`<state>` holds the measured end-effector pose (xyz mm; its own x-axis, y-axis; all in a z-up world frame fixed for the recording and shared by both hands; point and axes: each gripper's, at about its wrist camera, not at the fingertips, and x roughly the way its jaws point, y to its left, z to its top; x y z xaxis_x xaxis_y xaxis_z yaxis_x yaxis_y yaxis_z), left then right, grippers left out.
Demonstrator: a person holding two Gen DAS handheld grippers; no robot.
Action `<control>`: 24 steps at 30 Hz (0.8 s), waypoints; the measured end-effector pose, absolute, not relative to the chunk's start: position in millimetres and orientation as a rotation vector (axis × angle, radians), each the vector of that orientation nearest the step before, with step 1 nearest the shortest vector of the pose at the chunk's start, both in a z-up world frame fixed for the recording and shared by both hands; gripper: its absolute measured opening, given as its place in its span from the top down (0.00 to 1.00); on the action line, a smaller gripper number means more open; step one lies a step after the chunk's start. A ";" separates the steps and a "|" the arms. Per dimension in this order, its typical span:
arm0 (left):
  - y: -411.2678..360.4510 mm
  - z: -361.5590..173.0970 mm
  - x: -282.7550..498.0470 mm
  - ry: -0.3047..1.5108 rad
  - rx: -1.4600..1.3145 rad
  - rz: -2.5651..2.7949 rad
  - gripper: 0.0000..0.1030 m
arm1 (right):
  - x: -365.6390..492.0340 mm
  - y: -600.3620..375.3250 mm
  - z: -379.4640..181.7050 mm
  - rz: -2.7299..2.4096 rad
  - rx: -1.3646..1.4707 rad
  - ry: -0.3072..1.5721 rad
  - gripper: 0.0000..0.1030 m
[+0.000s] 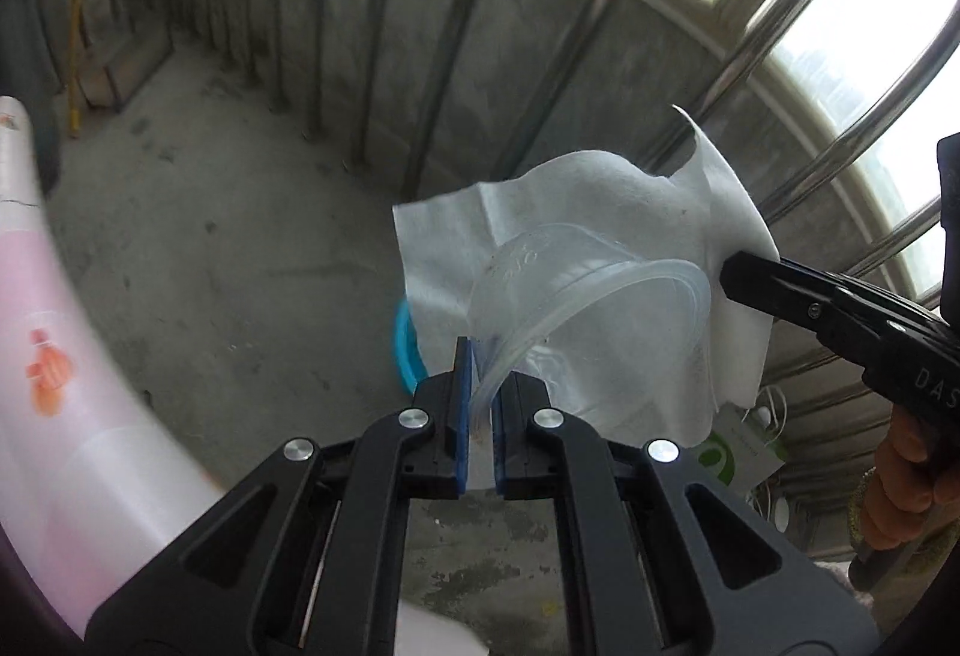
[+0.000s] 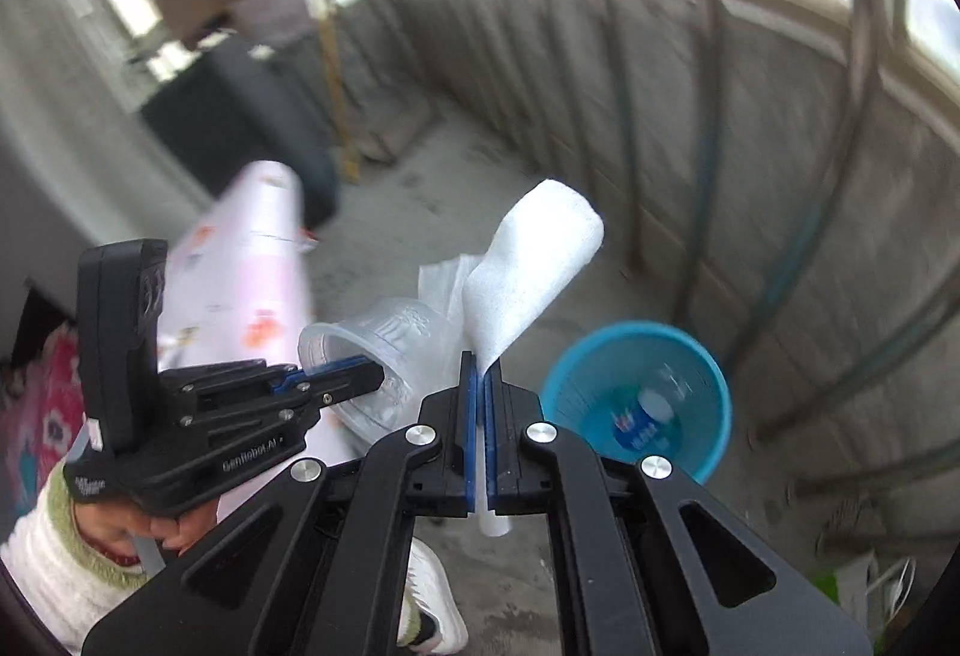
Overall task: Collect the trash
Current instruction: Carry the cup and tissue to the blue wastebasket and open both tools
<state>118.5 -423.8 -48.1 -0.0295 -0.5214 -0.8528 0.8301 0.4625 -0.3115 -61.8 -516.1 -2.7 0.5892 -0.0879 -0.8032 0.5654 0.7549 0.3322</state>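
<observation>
In the left wrist view my left gripper [image 1: 483, 377] is shut on the rim of a clear plastic cup [image 1: 594, 332], which is held tilted in the air. Behind the cup hangs a white foam sheet [image 1: 600, 206], pinched at its right edge by my right gripper [image 1: 729, 269]. The right wrist view shows the right gripper [image 2: 480, 365] shut on that white sheet [image 2: 528, 266], which curls upward. To its left the left gripper [image 2: 375, 371] clamps the clear cup [image 2: 390, 338]. A blue bin [image 2: 711, 416] stands on the concrete floor just right of the sheet, with a small packet inside.
A metal railing [image 1: 600, 26] and a low concrete wall run along the far side. A table with a pink patterned cloth [image 2: 252, 284] stands at the left. A person's white shoe [image 2: 429, 596] is on the floor below the grippers. A paper bag [image 1: 744, 452] lies near the railing.
</observation>
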 end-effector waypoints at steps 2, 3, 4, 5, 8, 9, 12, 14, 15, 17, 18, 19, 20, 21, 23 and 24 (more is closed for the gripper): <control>-448.5 -71.8 119.1 1.210 0.365 -1.110 0.96 | -61.5 -540.7 -33.0 -0.431 0.679 0.904 0.98; -463.7 -88.2 116.7 1.235 0.390 -1.104 0.96 | -61.1 -551.3 -48.6 -0.429 0.710 0.926 0.98; -474.4 -96.5 117.2 1.245 0.410 -1.099 0.96 | -59.1 -559.5 -60.6 -0.440 0.730 0.939 0.98; -485.7 -107.6 116.6 1.254 0.432 -1.091 0.96 | -61.8 -570.6 -77.0 -0.448 0.755 0.956 0.98; -510.9 -145.0 114.5 1.327 0.447 -1.091 0.96 | -63.3 -592.1 -116.0 -0.453 0.817 0.986 0.97; -517.3 -152.8 116.1 1.353 0.445 -1.090 0.91 | -60.1 -599.5 -132.0 -0.434 0.844 1.005 0.97; -531.0 -183.0 119.8 1.429 0.442 -1.058 0.49 | -54.7 -615.2 -173.4 -0.478 0.878 1.046 0.95; -533.5 -192.4 123.0 1.430 0.424 -1.008 0.46 | -50.8 -621.7 -202.8 -0.506 0.903 1.103 0.93; -533.0 -193.4 125.4 1.434 0.421 -0.996 0.45 | -49.2 -625.0 -216.2 -0.527 0.907 1.135 0.84; -527.9 -189.9 126.7 1.423 0.406 -0.984 0.40 | -47.2 -628.0 -228.7 -0.551 0.899 1.156 0.72; -525.2 -182.5 128.7 1.396 0.386 -0.991 0.36 | -45.9 -627.8 -231.9 -0.555 0.878 1.164 0.62; -526.0 -178.6 128.9 1.373 0.379 -0.997 0.34 | -43.9 -626.8 -233.0 -0.557 0.860 1.168 0.52; -525.4 -172.2 128.3 1.342 0.375 -1.003 0.32 | -42.3 -625.0 -232.1 -0.557 0.833 1.170 0.48; -526.5 -166.5 127.8 1.317 0.374 -1.007 0.31 | -42.0 -624.0 -231.7 -0.559 0.802 1.175 0.46; -520.9 -154.4 130.2 1.261 0.370 -1.017 0.28 | -37.1 -620.9 -228.1 -0.563 0.735 1.189 0.41; -519.9 -150.8 130.3 1.238 0.368 -1.018 0.27 | -35.5 -619.0 -224.7 -0.563 0.706 1.187 0.39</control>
